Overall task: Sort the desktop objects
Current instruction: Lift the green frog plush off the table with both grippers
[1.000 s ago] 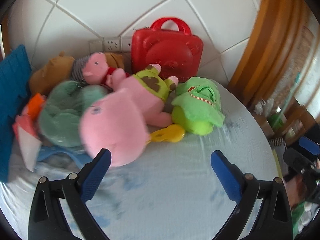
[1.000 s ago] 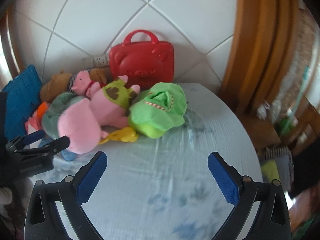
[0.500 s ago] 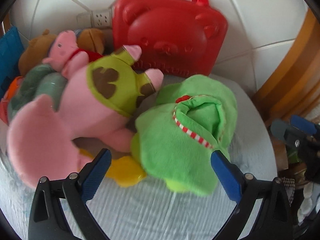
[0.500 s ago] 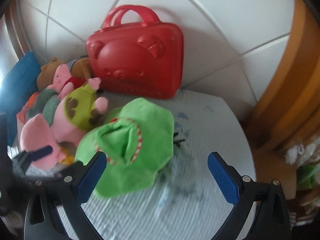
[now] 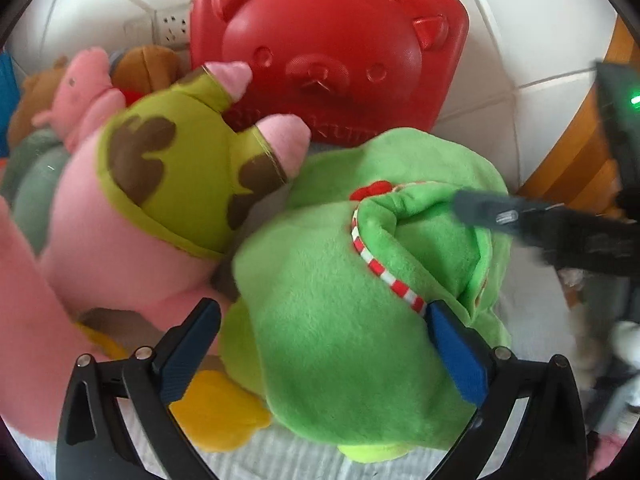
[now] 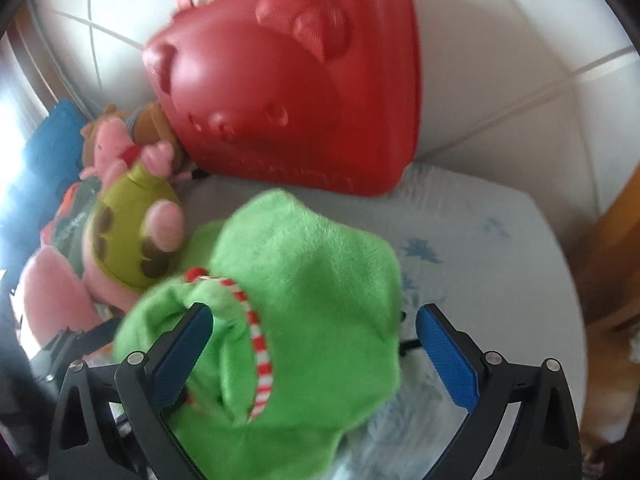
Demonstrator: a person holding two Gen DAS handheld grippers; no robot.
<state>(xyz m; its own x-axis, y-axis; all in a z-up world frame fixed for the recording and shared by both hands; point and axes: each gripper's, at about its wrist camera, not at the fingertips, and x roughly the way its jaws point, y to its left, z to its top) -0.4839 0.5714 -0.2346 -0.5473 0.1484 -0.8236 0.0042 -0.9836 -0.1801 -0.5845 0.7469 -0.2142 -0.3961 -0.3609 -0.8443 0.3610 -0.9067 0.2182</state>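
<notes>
left wrist view is showing the left hand-held gripper (image 5: 322, 342) spread wide, its blue pads sitting on either side of the green plush toy (image 5: 344, 320) without squeezing it. right wrist view is showing the right hand-held gripper (image 6: 312, 344) also spread, straddling the same green plush toy (image 6: 288, 304), one pad pushing into a fold near the red-and-white striped trim and the other standing just off the toy's far edge. neither gripper is pinching anything yet.

the toy is lying on the bench (image 6: 480, 248), which is wearing a pale cloth, just in front of the red bear-faced case (image 5: 328, 52) leaning against the tiled wall. the pink plush in a green vest (image 5: 160, 184) is resting against the green toy's side, a yellow toy (image 5: 216, 412) is peeking out beneath them, and a small pink pig (image 5: 84, 92) and brown plush (image 5: 144, 68) are crowding behind.

judging from this, the sorting is looking barely begun: the toys are all sitting in one jumbled heap and the case appears closed. the step in hand seems to be taking hold of the green toy; closing on it, lifting it clear and placing it, then handling every other toy, is all left to do.
</notes>
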